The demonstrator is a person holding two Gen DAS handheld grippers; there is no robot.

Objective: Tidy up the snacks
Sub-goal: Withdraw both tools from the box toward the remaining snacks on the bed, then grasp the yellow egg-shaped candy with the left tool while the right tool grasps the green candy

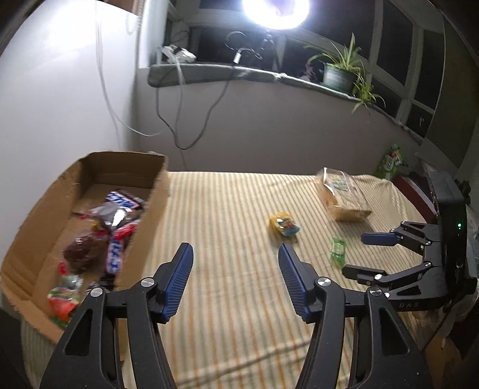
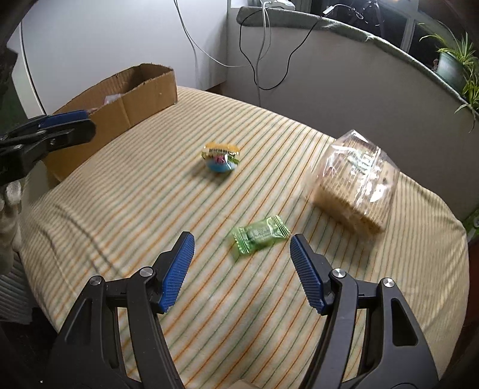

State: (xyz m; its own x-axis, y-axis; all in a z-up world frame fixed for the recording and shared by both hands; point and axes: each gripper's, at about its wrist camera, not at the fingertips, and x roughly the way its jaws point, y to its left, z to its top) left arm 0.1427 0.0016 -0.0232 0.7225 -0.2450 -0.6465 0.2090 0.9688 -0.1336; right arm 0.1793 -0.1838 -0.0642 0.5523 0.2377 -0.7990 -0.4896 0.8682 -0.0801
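Right tool (image 2: 241, 248) hangs spread wide and empty, green candy (image 2: 260, 235) just ahead at lower centre on the striped worktop (image 2: 125, 194) — light, crinkly, likely slippery, so pinch its padded middle; left tool (image 1: 235, 257) also gapes empty.

One box (image 1: 89, 179) sits on the striped surface (image 1: 227, 209), with several snacks heaped inside; at least two blue-and-white bars (image 1: 124, 200) show, one brown round pack (image 1: 80, 254) and one red-and-green pack (image 1: 61, 302), the rest too blurred to count. Three snacks lie loose outside it: one green candy (image 2: 260, 235), one yellow-and-blue pack (image 2: 221, 158), one clear bag of crackers (image 2: 356, 182). Two tongs are in view, left tongs (image 1: 235, 250) and right tongs (image 2: 241, 241), each with two blue pads. One potted plant (image 1: 339, 73) stands on the sill. One lamp (image 1: 275, 12) glares above. One green bag (image 1: 390, 161) sits past the far edge.
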